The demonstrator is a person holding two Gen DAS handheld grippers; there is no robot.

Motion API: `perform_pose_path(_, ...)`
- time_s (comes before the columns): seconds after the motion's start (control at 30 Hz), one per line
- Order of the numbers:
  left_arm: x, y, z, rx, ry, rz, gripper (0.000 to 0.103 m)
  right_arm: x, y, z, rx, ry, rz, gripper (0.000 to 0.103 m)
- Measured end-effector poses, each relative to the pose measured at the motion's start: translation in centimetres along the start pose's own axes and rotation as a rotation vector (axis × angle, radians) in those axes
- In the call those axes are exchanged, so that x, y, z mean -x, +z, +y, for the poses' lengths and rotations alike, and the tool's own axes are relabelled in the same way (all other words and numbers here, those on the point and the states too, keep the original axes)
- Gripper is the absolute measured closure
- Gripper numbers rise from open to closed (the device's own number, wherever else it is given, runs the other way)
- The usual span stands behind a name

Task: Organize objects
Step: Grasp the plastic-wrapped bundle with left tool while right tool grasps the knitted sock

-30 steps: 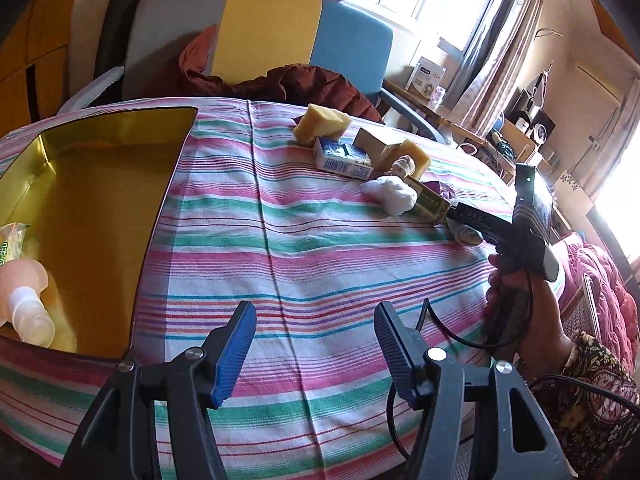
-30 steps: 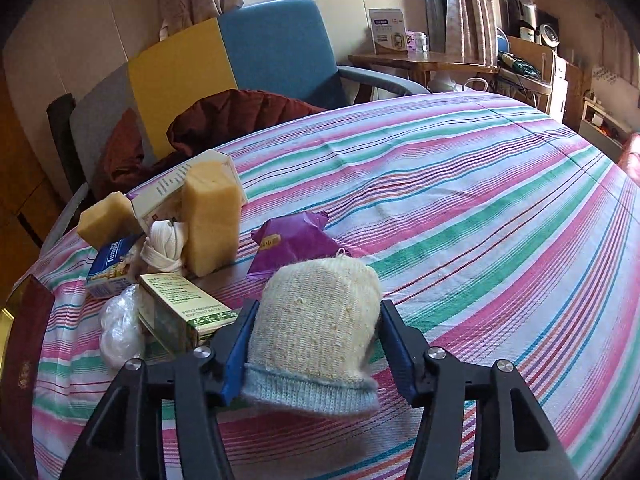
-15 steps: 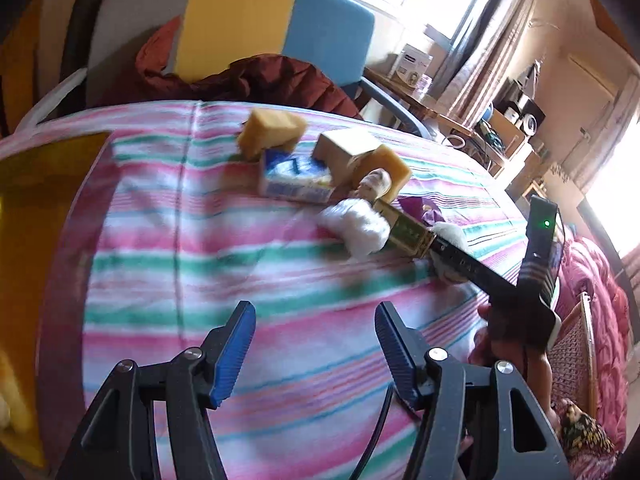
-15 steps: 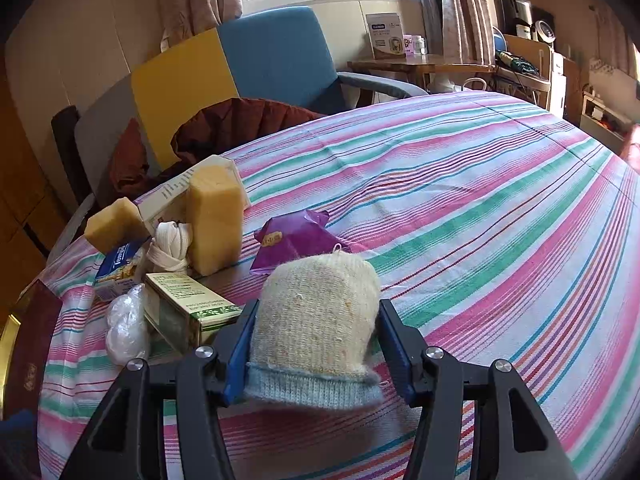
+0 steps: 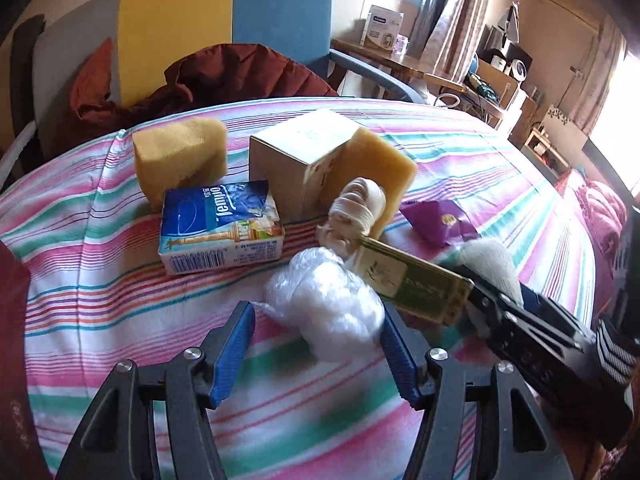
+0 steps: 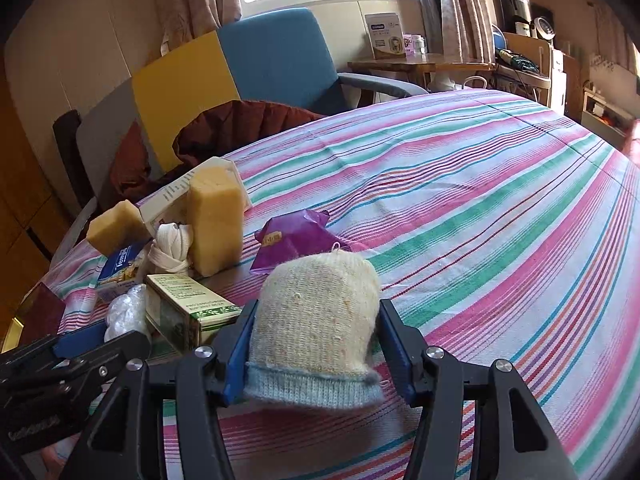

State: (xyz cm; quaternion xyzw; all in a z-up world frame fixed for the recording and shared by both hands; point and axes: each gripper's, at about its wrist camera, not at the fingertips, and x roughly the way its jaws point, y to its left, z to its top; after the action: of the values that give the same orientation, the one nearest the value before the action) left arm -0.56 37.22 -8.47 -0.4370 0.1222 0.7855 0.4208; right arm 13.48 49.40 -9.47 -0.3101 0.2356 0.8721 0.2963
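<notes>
Knitted cap (image 6: 316,328) gripped in the right tongs (image 6: 316,356), pads pressed on both flanks, lifted just off the striped surface (image 6: 480,208), probably kept ready for sorting. White plastic wad (image 5: 326,300) lying between the spread pads of the left tongs (image 5: 316,344), untouched, jaws wide open; likely the next pick. Close behind, crowded together: green box (image 5: 412,284), tissue pack (image 5: 220,224), bandage roll (image 5: 358,208), 2 sponges, purple packet (image 5: 438,222).

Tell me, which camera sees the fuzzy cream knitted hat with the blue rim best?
The right wrist view: the cream knitted hat fills its middle, between the right gripper pads. The left wrist view shows only a fuzzy sliver.
</notes>
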Motion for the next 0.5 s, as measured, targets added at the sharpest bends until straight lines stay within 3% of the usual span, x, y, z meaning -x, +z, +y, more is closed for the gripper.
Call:
perform_pose_path(0.07,-0.3,0.0,0.3,0.012,-0.015,-0.012,0.042,0.0,0.0,0.0,0.000,0.000,0.000,0.045)
perform_pose_path(0.3,-0.2,-0.9,0.9,0.031,-0.009,-0.061,0.066,0.0,0.0,0.0,0.001,0.000,-0.002,0.045)
perform_pose_path(0.5,0.9,-2.5,1.3,0.028,-0.004,-0.093,0.066,0.0,0.0,0.1,0.001,-0.003,-0.005,0.045)
